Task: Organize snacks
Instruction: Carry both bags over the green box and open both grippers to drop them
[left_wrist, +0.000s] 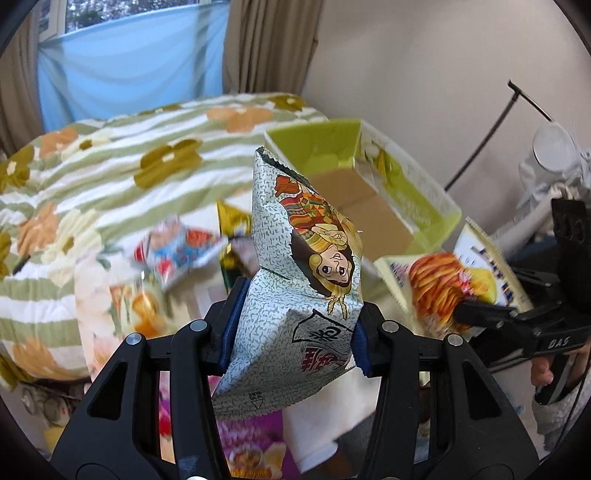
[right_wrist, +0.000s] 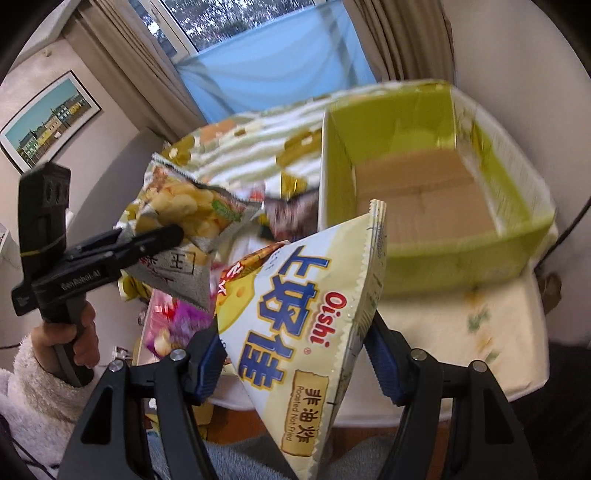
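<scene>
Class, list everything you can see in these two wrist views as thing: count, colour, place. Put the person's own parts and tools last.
Grey snack bag: one, grey-white with a cartoon figure, held in the left tongs.
Oishi bag: one, cream with blue lettering, held in the right tongs.
Box: one, lime green with a brown cardboard floor, no snacks in the part that shows, beyond both bags.
Loose snack packets: several, mixed colours, blurred, lying on the quilt.
Quilt: one, green-striped with flowers, left of the box.
Blue cloth: one, across the window.
Framed picture: one, on the wall.
Left tongs: black, blue pads, shut on the grey snack bag.
Right tongs: black, blue pads, shut on the Oishi bag.
Hand: one, white fluffy sleeve.
</scene>
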